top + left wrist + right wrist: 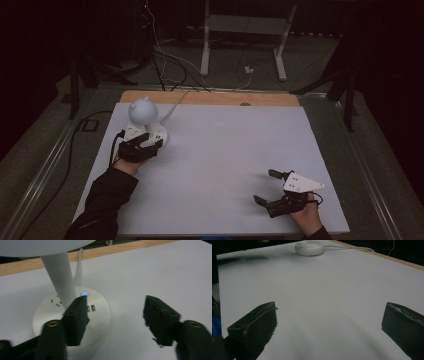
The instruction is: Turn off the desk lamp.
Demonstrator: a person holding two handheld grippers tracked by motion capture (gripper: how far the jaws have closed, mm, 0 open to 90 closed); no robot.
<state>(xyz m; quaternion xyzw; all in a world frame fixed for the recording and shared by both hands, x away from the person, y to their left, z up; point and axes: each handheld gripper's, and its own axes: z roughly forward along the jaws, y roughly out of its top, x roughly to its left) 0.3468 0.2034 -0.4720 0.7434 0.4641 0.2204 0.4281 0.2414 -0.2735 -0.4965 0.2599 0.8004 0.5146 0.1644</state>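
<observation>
My lamp [72, 315]: smooth white plastic, slight sheen on base. My jaws: matt black, edges rough and chipped. Table [225, 150]: matt white sheet, paper-like; bare wood strip [210, 97] at far edge.

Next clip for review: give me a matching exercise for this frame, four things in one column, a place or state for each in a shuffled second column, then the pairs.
Things
1. left tool
2. right tool
3. power button
4. lamp cable

Places or states
A. glowing blue on the lamp base
B. open over bare white table, at its near right
C. runs off the table's far edge
D. open, one jaw over the lamp base

Pairs: 1-D, 2-B, 3-A, 4-C
</observation>
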